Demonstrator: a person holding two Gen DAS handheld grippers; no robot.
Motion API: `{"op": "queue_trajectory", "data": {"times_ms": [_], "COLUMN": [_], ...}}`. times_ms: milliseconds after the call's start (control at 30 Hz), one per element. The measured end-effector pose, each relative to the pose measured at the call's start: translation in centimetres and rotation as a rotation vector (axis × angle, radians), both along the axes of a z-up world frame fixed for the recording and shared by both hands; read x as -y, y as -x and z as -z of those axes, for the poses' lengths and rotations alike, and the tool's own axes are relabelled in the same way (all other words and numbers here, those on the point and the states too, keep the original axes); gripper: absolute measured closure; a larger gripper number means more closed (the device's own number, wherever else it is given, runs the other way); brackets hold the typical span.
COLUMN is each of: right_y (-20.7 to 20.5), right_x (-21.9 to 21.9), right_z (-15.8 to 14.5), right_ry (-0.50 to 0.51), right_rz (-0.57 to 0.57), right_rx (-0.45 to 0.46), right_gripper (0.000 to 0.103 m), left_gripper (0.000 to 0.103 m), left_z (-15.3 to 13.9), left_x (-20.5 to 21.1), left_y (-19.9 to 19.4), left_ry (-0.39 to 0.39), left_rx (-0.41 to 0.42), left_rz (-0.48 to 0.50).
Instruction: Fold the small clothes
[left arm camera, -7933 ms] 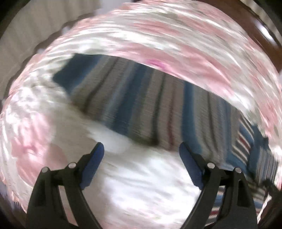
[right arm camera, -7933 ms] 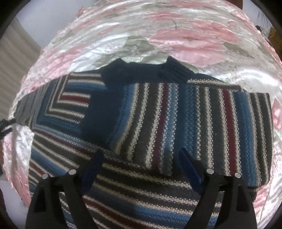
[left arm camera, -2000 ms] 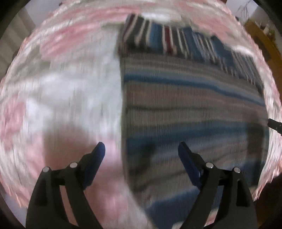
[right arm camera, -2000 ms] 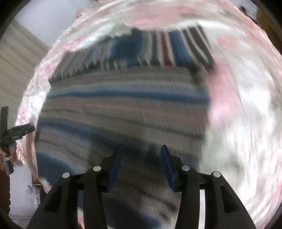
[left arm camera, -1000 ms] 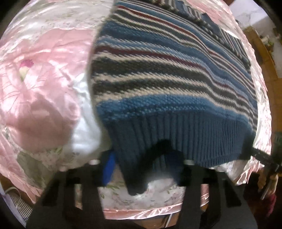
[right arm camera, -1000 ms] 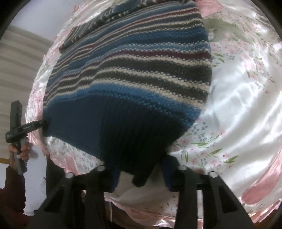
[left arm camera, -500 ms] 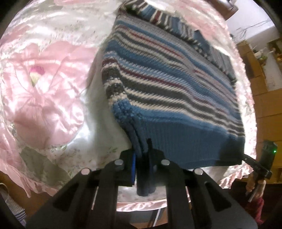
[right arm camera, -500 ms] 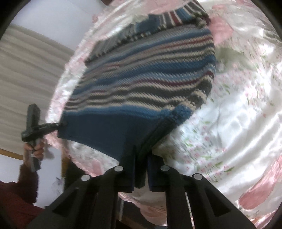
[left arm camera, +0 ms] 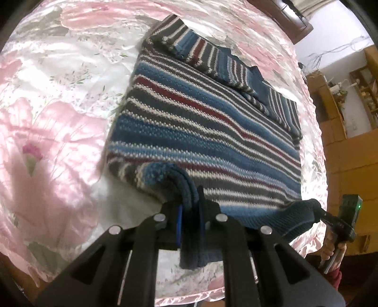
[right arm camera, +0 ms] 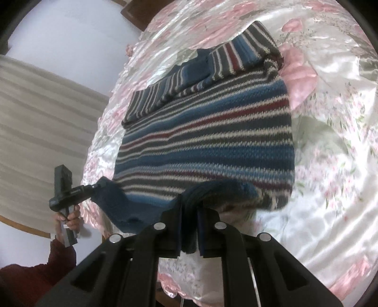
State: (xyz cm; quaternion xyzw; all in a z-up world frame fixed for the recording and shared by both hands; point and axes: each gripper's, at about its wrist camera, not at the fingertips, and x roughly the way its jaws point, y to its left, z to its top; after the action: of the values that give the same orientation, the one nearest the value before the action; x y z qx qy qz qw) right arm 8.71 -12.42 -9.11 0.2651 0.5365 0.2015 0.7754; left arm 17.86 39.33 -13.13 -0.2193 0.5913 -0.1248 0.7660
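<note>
Knitted striped sweater (left arm camera: 208, 132) flat on the satin bedspread (left arm camera: 59, 118), sleeves folded in; left gripper (left arm camera: 190, 212), jaws clamped on one corner of the navy hem. Right wrist view: right gripper (right arm camera: 189, 219) likewise pinching the other corner, hem lifted. Bottom-up fold underway, probably; next, both corners carried evenly toward the collar.

A home bedroom: a bed spread with a shiny pink-and-white floral satin bedspread (left arm camera: 59, 99), a dark wooden headboard (left arm camera: 283, 16), wooden shelving (left arm camera: 349, 99) against a white wall, and pale striped curtains (right arm camera: 40, 132).
</note>
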Motion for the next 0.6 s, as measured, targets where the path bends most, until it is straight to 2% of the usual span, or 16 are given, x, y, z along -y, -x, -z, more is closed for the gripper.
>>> {"op": "queue_trajectory", "data": {"times_ms": [133, 267, 467, 600], "right_y": [-2.3, -5.6, -9.8, -11.1], "right_x": [1.2, 2.6, 3.4, 3.6], "right_z": [0.2, 1.5, 4.9, 6.8], "right_ry": [-0.03, -0.06, -0.056, -0.072], "right_rz": [0.034, 0.078, 0.114, 0.115], "right_rx": [-0.014, -0.044, -0.12, -0.185], "right_gripper": [0.093, 0.093, 0.093, 0.089], "left_gripper": [0.094, 0.093, 0.092, 0.087], "left_z": [0.9, 2.0, 4.5, 5.8], "left_x": [-1.3, -1.7, -0.8, -1.4], "left_y": [-2.0, -4.6, -7.8, -8.8], "left_ry": [0.034, 0.034, 0.009, 0.062], "left_rx": [-0.007, 0.0, -0.032, -0.073], "left_rz": [-0.055, -0.093, -0.08, -0.084]}}
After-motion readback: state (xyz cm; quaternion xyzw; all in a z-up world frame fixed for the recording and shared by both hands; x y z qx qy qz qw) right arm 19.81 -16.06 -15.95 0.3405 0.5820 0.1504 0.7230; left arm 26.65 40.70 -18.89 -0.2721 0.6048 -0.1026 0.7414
